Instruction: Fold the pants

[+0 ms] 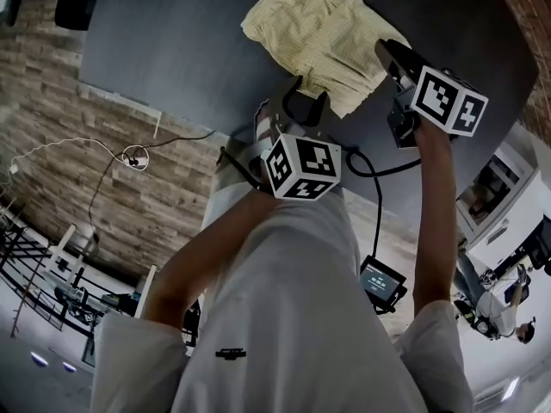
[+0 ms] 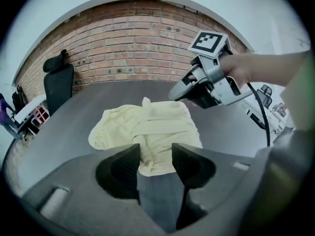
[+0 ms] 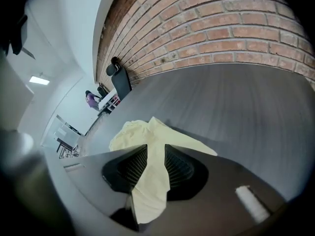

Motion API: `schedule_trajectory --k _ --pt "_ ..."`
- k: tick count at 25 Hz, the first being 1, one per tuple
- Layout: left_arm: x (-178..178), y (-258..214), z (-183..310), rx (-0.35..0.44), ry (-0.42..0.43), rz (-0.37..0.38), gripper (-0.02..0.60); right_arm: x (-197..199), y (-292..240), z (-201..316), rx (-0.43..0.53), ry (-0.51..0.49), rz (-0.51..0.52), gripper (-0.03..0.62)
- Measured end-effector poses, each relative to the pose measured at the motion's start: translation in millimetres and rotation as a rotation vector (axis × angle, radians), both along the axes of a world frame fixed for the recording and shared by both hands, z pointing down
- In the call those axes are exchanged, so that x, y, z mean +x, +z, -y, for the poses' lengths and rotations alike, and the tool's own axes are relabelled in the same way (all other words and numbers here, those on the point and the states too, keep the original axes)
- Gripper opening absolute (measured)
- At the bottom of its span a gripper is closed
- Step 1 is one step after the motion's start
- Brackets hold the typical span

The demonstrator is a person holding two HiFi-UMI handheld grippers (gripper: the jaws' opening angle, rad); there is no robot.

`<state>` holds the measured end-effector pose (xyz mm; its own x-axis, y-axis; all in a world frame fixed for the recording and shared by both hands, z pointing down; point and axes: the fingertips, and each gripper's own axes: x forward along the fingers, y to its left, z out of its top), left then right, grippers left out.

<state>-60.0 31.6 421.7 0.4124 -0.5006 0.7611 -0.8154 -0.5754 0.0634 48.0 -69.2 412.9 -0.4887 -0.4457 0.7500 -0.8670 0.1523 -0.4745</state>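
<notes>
Pale yellow pants [image 1: 318, 33] lie bunched and partly folded on the dark grey surface [image 1: 172, 41], toward its far side as the head view shows it, with a brick wall [image 2: 138, 48] beyond. The left gripper [image 1: 303, 101] is raised over the near edge of the pants. In the left gripper view its jaws stand spread, nothing is pinched between them, and the near hem of the pants [image 2: 147, 129] shows in the gap, lying flat on the surface [image 2: 231, 127] below. The right gripper [image 1: 392, 54] sits at the right-hand edge of the garment, angled down. The left gripper view shows the right gripper [image 2: 179, 95] clear above the cloth. In the right gripper view its jaws are parted; the pants [image 3: 133, 132] fill the gap, but the pads do not appear to press on them.
</notes>
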Motion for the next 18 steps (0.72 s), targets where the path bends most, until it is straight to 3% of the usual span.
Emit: schedule_trajectory --k 6,9,18 --pt "18 -26 -12 0.135 -0.051 0.088 0.227 44 -9 -32 0.02 0.019 0.009 0.127" --pt "36 -38 -24 0.198 -0.007 0.116 0.227 61 -9 -43 0.02 0.024 0.014 0.129" --pt "93 6 -58 0.046 0.109 0.112 0.217 80 -3 -60 0.006 0.007 0.041 0.141"
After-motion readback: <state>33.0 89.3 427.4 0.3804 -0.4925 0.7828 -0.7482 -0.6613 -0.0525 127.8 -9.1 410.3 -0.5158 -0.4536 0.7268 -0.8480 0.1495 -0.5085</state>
